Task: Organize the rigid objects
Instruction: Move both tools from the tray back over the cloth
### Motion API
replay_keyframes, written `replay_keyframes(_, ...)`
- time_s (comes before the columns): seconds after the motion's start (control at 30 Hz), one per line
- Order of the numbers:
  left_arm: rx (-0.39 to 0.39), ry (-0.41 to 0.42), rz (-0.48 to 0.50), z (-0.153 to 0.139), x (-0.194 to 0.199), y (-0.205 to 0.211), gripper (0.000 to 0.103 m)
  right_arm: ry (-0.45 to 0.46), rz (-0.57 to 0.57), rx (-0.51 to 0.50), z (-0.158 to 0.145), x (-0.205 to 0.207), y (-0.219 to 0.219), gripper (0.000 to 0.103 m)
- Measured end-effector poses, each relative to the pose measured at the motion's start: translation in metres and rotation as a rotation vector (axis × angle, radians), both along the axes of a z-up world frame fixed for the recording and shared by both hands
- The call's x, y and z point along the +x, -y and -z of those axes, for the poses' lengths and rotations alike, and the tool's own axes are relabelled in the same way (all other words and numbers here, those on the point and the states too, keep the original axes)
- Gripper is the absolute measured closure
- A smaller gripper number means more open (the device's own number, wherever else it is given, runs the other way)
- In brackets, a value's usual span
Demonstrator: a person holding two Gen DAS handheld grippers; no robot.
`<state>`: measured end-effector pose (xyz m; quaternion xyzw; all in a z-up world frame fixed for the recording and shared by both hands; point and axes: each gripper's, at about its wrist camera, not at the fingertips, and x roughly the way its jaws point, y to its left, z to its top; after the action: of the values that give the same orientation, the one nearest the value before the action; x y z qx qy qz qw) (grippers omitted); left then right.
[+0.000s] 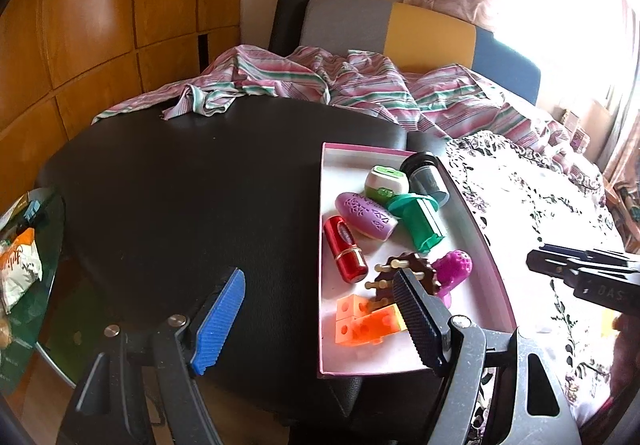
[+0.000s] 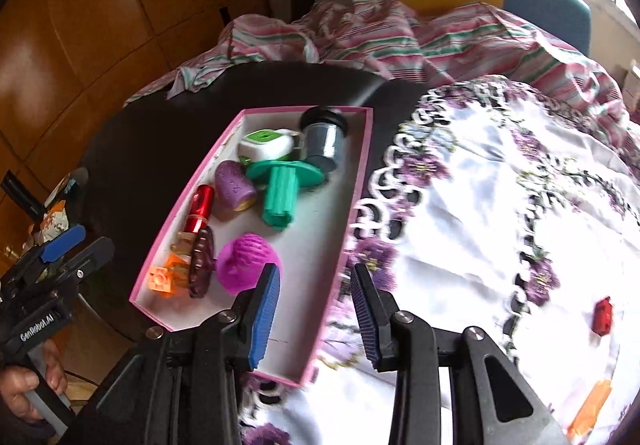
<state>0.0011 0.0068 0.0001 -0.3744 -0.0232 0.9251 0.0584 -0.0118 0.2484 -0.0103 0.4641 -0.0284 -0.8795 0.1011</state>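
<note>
From the left wrist view: a dark table point(image 1: 192, 181) fills the middle, wooden panelling point(image 1: 100, 25) curves round on the left, and a striped sheet point(image 1: 320, 85) lies crumpled at the far edge before a grey, yellow and blue headboard point(image 1: 428, 33). The left tool point(image 1: 320, 321) hangs spread wide, nothing between its pads. To the right sits the pink-rimmed tray point(image 1: 322, 245), crowded: a red tube point(image 1: 346, 249), a purple pod point(image 1: 366, 213), a green piece point(image 1: 420, 221), a magenta ball point(image 1: 454, 267), orange blocks point(image 1: 368, 321). The near pad hides part of the brown cog. A lace cloth point(image 1: 540, 197) lies further right.

Now the right wrist view: the right tool point(image 2: 316, 309) hovers over the tray's point(image 2: 360, 181) near right corner, jaws apart a little, gripping nothing. The ball point(image 2: 246, 263) sits just beyond its left pad. On the flowered cloth point(image 2: 500, 205), well apart from the tray, lies a small red object point(image 2: 603, 316), with something orange point(image 2: 592, 405) nearer, blurred. At far left a hand point(image 2: 28, 389) holds the other tool's handle.
</note>
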Motion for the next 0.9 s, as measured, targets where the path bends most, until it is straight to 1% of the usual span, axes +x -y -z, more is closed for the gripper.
replay_keyframes(0.17,-0.003,-0.014,0.034,-0.006,0.001,-0.012,0.026,0.0,0.066,0.027,-0.005,0.014,-0.034,0.066)
replay_keyframes(0.37,-0.01,-0.035,0.107,-0.017,-0.001,-0.038,0.026,0.031,0.206,0.056,-0.005,0.031,-0.094,0.066)
replay_keyframes(0.57,-0.019,-0.056,0.197,-0.027,-0.005,-0.074,0.026,0.071,0.431,0.034,-0.008,0.058,-0.177,0.066)
replay_keyframes(0.73,-0.022,-0.069,0.279,-0.032,-0.007,-0.11,0.026,0.097,0.633,-0.016,-0.014,0.087,-0.242,0.066)
replay_keyframes(0.8,-0.022,-0.062,0.315,-0.031,-0.008,-0.126,0.026,0.108,0.707,-0.046,-0.012,0.099,-0.265,0.066)
replay_keyframes(0.9,-0.032,-0.058,0.361,-0.03,-0.008,-0.149,0.026,0.1,0.82,-0.092,-0.009,0.117,-0.295,0.065)
